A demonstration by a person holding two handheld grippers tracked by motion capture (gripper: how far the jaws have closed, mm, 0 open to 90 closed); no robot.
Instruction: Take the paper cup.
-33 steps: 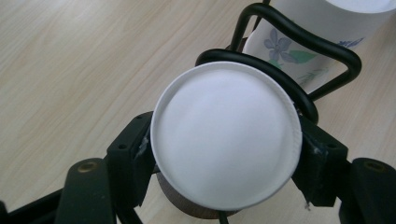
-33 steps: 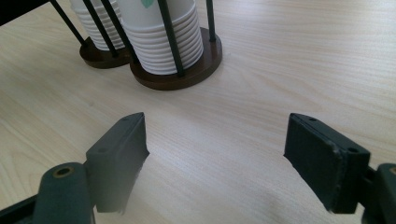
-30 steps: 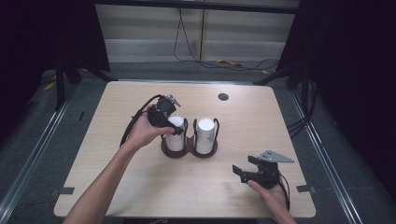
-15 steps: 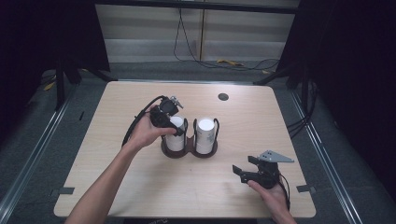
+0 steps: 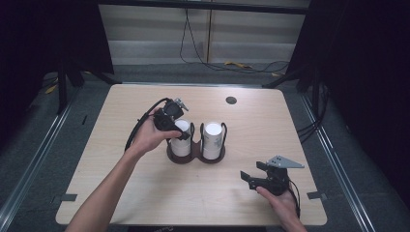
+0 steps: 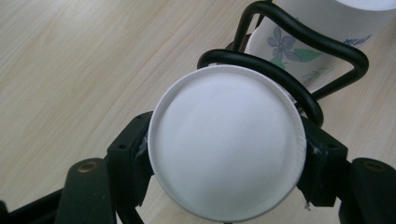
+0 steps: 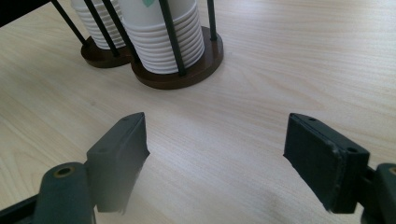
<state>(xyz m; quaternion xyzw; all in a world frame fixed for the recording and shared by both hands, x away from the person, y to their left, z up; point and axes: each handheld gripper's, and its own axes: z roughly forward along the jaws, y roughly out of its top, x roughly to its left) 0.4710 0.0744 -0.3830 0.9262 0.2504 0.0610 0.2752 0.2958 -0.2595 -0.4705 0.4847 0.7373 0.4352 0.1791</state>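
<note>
Pale wooden table (image 5: 121,193), dark studio behind: an upturned paper cup (image 6: 226,142) tops the left stack in a two-post wire cup holder (image 5: 196,153) at mid-table, the left gripper (image 5: 180,136) closed on its sides. The right gripper (image 5: 249,178) rests near the front edge, wide open, empty. Lifting askew could snag the cup against the wire loop, or drag up cups nested beneath.

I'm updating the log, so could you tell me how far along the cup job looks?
Early. Both cup stacks sit in the wire holder. In hand: the left gripper has its jaws on either side of the top cup of the left stack. Left: lifting it out. The right gripper waits open above the table.
</note>
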